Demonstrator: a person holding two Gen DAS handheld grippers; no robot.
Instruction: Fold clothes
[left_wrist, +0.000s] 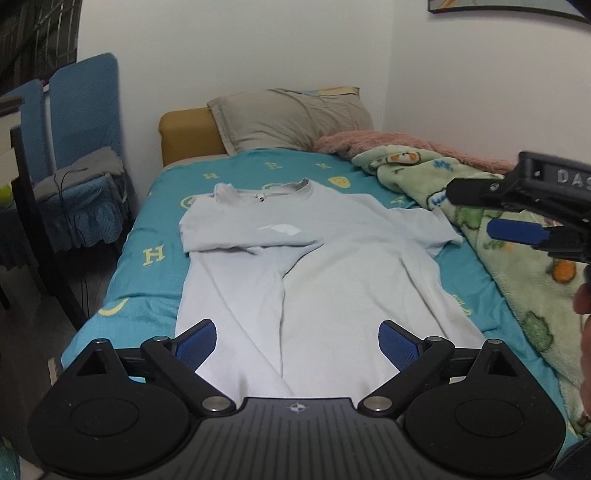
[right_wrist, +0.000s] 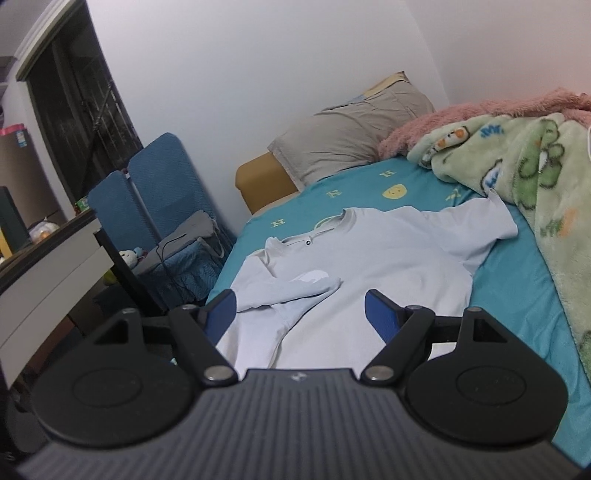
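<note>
Gaping left tool (left_wrist: 297, 343) above T-shirt (left_wrist: 332, 266); blanket (left_wrist: 517, 258) alongside.

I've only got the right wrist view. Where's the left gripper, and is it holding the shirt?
Observer: No. The left gripper is open near the bottom end of the shirt, roughly centred on it, with nothing between its fingers.
Operator: Where does my right gripper sit from that side?
Observer: The right gripper is out at the bed's right side, seen against the green blanket, about level with the unfolded sleeve.
</note>
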